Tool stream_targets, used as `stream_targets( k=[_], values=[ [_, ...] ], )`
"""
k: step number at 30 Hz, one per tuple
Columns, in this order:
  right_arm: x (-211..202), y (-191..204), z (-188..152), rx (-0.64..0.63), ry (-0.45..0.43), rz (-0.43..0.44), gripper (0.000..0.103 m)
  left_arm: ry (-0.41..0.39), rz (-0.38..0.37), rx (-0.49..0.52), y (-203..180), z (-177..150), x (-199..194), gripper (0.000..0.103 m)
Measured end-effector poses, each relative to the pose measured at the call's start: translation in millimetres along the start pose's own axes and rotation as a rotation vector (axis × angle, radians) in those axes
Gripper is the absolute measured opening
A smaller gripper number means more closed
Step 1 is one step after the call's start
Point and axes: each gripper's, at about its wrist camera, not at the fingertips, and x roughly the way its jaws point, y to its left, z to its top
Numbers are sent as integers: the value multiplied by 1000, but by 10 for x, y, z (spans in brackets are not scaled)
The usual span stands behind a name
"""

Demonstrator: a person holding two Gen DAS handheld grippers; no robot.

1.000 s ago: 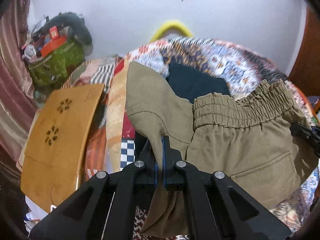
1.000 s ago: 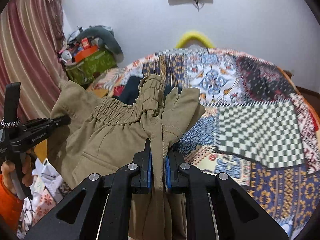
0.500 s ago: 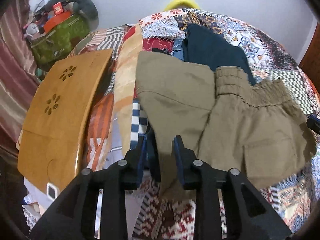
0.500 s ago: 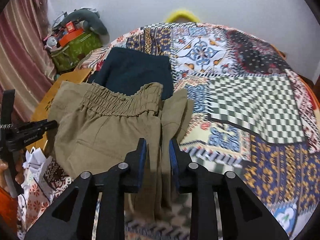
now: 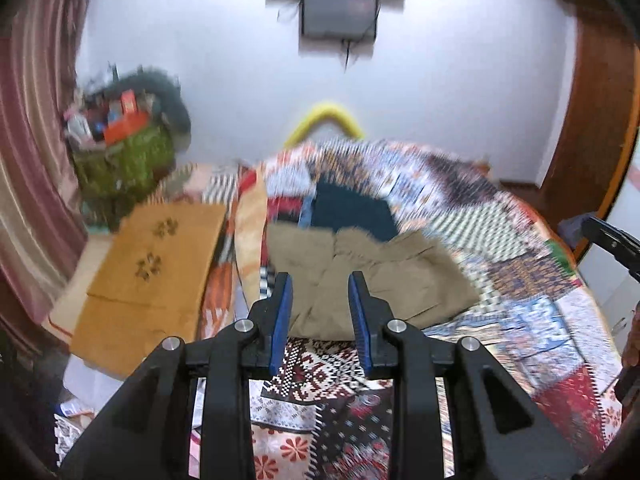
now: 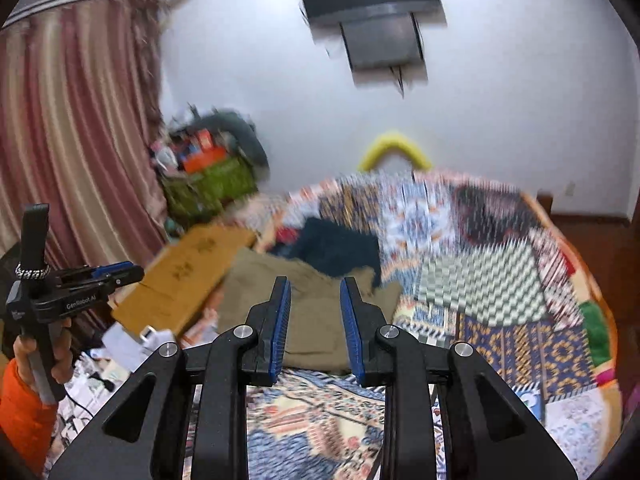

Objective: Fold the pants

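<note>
Your left gripper point(image 5: 320, 312) and right gripper point(image 6: 314, 316) both stand with fingers spread wide and nothing between them, raised above the patchwork quilt point(image 5: 520, 320). The khaki pants point(image 5: 384, 280) lie folded at the centre of each frame, just beyond the blue finger pads point(image 6: 283, 320), touching a dark blue garment point(image 5: 352, 212) behind them. The fold appears complete or nearly so. If a further fold is wanted, lower both grippers evenly to the near edge, pinch every layer together, and carry it over squarely, keeping clear of the wooden board point(image 5: 160, 264) at left; motion blur hides fine creases.
</note>
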Motion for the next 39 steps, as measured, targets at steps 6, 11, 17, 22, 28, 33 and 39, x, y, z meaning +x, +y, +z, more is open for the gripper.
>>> stream_targets(
  k=[6,11,17,22,28,33,39],
  values=[
    [-778,461,-21,-71,-159,22,23,-180,-31,40,-306,-150,-1085,33],
    [-1225,785,-162,-111,-238,39,23,-280,-26,53,-510,-369,-1645,51],
    [-1479,928,-352,-127,-312,-16,80,-351,9,40,-612,-588,-2028,84],
    [-1532,945,-392,-123,-310,-46,100,-384,26,28,-625,-659,-2160,101],
    [-1548,907,-391,-96,-311,-65,103,-395,20,37,-646,-699,-2185,103],
    [-1566,910,-418,-91,-311,-77,103,-398,14,32,-642,-716,-2181,103],
    [-1588,913,-467,-91,-306,-80,103,-397,13,29,-639,-723,-2160,103]
  ],
)
